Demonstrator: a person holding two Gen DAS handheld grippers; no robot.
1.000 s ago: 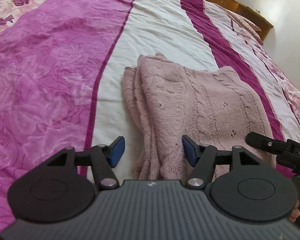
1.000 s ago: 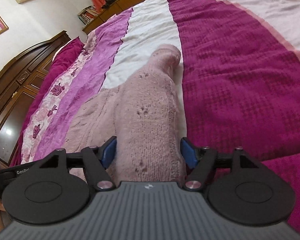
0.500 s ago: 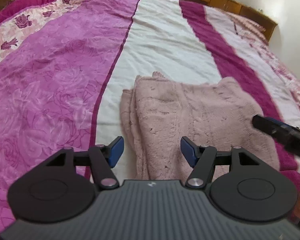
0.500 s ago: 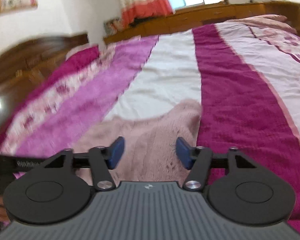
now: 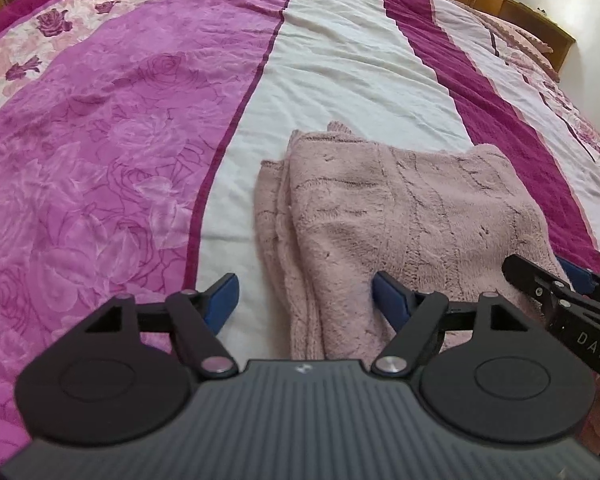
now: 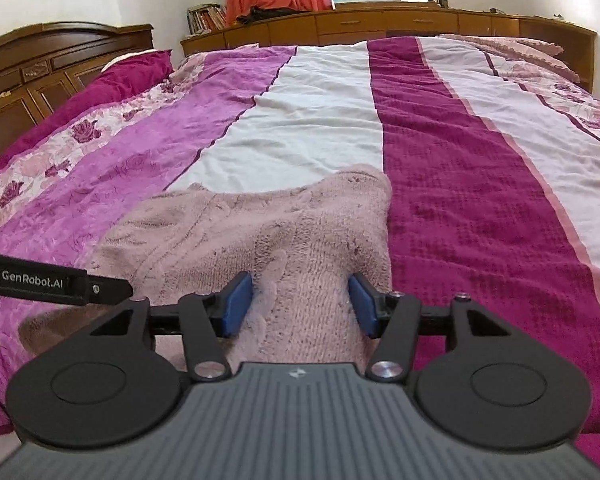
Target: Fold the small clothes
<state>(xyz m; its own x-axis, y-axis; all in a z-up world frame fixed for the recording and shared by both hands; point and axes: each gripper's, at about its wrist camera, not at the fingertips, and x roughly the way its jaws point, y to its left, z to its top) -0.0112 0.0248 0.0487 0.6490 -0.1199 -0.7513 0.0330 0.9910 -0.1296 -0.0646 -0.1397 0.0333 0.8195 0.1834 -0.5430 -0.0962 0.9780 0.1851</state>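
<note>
A pink knitted sweater (image 5: 412, 216) lies folded on the bed, mostly on the white stripe. My left gripper (image 5: 306, 300) hovers over its near left edge. Its jaws are opening, and the sweater's layered edge lies between the blue pads without touching them. In the right wrist view the sweater (image 6: 236, 224) spreads ahead. My right gripper (image 6: 300, 304) stands open low over its near right part, with knit showing between the pads. The right gripper (image 5: 568, 284) also shows at the right edge of the left wrist view.
The bedspread (image 5: 340, 64) has purple, white and magenta stripes with rose borders. A dark wooden headboard (image 6: 40, 64) stands at the left, and a low wooden cabinet (image 6: 380, 24) runs under the window at the far end. A finger (image 6: 100, 286) of the left gripper reaches in from the left.
The right gripper has rolled level and lifted its view from the sleeve to the whole bed and window. Its jaws narrowed a little. The left gripper's jaws have widened.
</note>
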